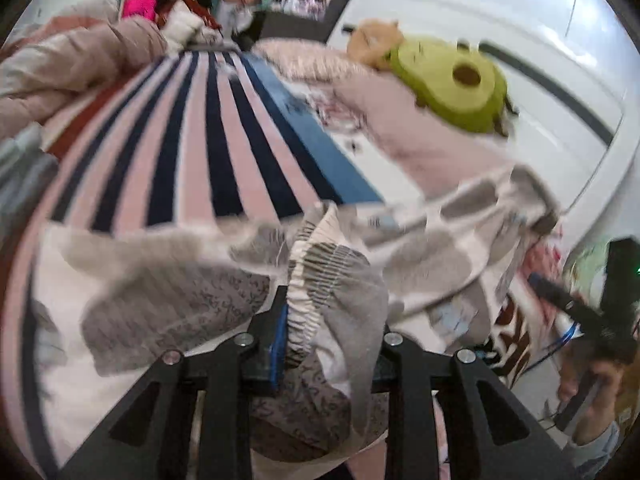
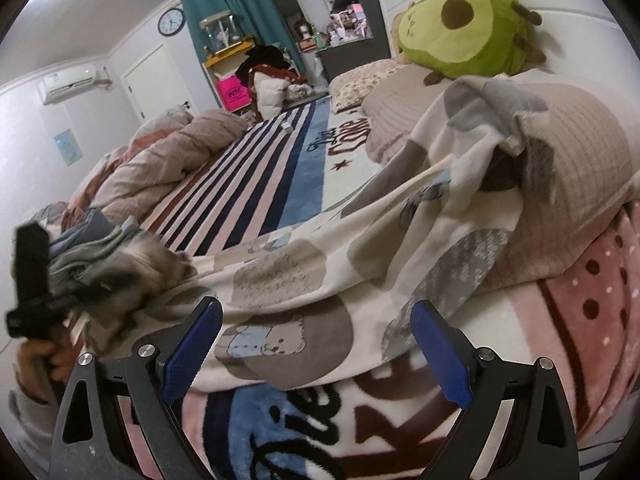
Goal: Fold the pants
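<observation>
One pair of cream fleece pants with grey patches (image 2: 304, 280) lies stretched across the striped pink, navy and white blanket (image 2: 248, 184), its far end draped up on a beige ribbed pillow (image 2: 580, 168) at the right. Two grippers are near: the left gripper (image 1: 298, 320) is clamped on the gathered elastic waistband (image 1: 316, 264), while the right gripper (image 2: 316, 340) hovers over the pants with jaws spread wide, holding nothing. Farther off lie one green avocado plush (image 2: 464, 24), a rumpled beige duvet (image 2: 160, 160) at the left, teal curtains (image 2: 240, 4) and one round wall clock (image 2: 171, 21).
</observation>
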A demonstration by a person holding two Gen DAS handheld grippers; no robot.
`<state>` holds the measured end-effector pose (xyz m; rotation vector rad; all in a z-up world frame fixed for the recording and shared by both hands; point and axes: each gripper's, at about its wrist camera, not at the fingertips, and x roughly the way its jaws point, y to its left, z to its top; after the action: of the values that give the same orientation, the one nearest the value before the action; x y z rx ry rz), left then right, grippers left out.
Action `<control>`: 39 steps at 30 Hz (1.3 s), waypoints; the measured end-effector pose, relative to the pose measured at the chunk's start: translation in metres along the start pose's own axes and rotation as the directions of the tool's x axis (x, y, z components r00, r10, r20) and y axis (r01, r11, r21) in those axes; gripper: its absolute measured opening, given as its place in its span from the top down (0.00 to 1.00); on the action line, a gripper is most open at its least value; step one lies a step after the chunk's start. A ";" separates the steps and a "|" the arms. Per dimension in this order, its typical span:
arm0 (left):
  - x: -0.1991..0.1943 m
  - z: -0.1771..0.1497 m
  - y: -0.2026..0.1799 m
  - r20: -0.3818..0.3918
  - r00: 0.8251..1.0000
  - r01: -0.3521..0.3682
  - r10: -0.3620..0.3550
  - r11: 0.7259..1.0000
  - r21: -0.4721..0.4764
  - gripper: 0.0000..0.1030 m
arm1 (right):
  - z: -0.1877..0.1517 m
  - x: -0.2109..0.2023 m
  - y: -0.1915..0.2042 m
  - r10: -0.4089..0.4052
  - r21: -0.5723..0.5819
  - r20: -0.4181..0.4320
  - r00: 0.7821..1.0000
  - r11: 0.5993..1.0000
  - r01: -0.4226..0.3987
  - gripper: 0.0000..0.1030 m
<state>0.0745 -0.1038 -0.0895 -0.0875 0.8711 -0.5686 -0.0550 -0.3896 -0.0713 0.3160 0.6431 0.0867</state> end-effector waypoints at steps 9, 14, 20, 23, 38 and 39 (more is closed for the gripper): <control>-0.030 -0.012 0.001 0.015 0.999 0.032 -0.032 0.999 0.021 0.41 | -0.005 0.019 0.049 -0.112 -0.223 0.014 0.994 0.968 0.112 0.08; -0.085 -0.025 0.036 0.084 0.995 -0.052 0.051 0.999 0.002 0.40 | 0.002 0.020 0.096 -0.024 -0.317 0.040 0.999 0.948 0.035 0.01; -0.121 -0.040 0.091 0.167 0.979 -0.101 0.116 0.990 -0.094 0.37 | 0.022 0.045 0.142 0.177 -0.281 -0.126 0.976 0.937 -0.206 0.01; -0.125 -0.050 0.108 0.179 0.976 -0.098 0.121 0.986 -0.132 0.37 | 0.026 0.071 0.163 0.193 -0.220 -0.211 0.958 0.946 -0.239 0.01; -0.127 -0.068 0.129 0.186 0.970 -0.129 0.159 0.978 -0.162 0.37 | 0.002 0.157 0.205 -0.232 -0.498 -0.370 0.900 0.867 0.019 0.24; -0.127 -0.068 0.129 0.186 0.969 -0.130 0.159 0.978 -0.161 0.37 | 0.003 0.154 0.196 -0.246 -0.485 -0.370 0.896 0.873 0.039 0.31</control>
<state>0.0157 0.0803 -0.0840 -0.2105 0.7172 -0.3508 0.0731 -0.1771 -0.0960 -0.2344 1.0502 0.1641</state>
